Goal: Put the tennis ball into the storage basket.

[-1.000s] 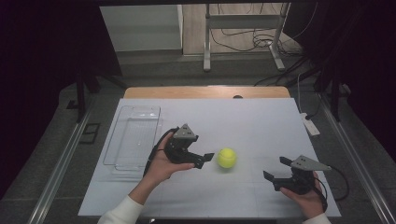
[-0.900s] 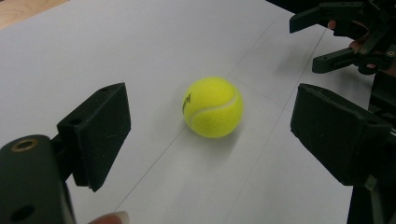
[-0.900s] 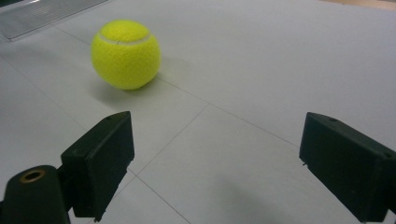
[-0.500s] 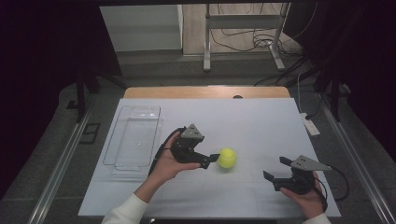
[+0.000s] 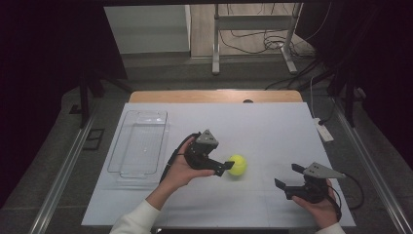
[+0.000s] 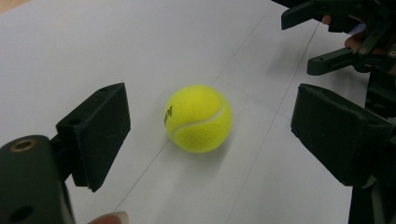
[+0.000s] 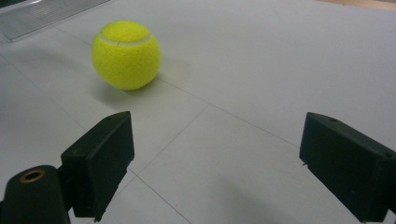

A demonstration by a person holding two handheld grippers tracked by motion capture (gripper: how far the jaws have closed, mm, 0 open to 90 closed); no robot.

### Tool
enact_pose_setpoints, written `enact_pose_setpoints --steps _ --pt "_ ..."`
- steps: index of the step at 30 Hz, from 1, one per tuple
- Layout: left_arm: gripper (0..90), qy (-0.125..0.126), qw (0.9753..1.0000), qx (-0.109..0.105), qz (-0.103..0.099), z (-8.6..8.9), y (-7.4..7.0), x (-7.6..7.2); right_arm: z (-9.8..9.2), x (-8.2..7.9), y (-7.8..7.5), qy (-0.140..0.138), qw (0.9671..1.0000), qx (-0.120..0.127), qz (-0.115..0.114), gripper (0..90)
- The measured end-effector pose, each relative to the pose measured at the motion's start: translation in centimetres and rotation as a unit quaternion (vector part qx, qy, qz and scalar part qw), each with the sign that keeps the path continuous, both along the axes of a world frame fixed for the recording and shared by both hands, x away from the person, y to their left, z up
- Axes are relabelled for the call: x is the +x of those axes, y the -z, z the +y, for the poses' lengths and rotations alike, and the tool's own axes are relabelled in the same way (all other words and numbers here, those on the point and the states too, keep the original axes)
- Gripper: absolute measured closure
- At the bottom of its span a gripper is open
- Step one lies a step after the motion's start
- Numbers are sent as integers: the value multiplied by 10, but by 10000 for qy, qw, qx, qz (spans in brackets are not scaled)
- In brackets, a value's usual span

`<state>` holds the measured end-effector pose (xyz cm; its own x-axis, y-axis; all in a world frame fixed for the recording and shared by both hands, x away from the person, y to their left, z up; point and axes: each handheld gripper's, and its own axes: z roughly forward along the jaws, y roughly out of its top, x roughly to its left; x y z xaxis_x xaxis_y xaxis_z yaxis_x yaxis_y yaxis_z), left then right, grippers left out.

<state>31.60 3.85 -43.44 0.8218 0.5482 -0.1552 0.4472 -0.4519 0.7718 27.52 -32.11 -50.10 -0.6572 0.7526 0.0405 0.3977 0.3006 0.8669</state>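
A yellow tennis ball [image 5: 237,165] rests on the white table sheet [image 5: 272,141] near the middle. My left gripper [image 5: 225,165] is held just left of it, open. In the left gripper view the ball [image 6: 198,118] lies a little ahead of the wide-apart jaws of this gripper [image 6: 212,112], in line with the gap and untouched. My right gripper [image 5: 286,176] is open near the front right, with nothing in it. From the right gripper view the ball [image 7: 126,54] sits farther off at the upper left, beyond that gripper [image 7: 219,154].
A clear plastic tray [image 5: 117,146] stands on the left side of the sheet, and its edge [image 7: 46,14] shows in the right gripper view. A white power strip [image 5: 324,130] lies at the right edge. The wooden tabletop [image 5: 214,96] shows at the back.
My left gripper has moved right, closing in on the ball. The ball and the right gripper have stayed where they were.
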Motion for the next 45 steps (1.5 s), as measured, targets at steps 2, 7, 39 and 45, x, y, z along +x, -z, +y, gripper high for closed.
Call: enact_pose_setpoints --steps 2,7,39,45 --pt "128 1 10000 -24 28 -2 1 1 0 0 0 2 10000 0 1 107" --pt "127 20 10000 -3 76 -5 3 5 0 0 0 2 10000 -1 9 107" --pt "96 158 9982 413 417 -33 32 25 -1 1 1 11 10000 -1 30 107" --pt "92 166 9978 452 461 -38 36 27 -1 1 1 19 10000 -15 29 107"
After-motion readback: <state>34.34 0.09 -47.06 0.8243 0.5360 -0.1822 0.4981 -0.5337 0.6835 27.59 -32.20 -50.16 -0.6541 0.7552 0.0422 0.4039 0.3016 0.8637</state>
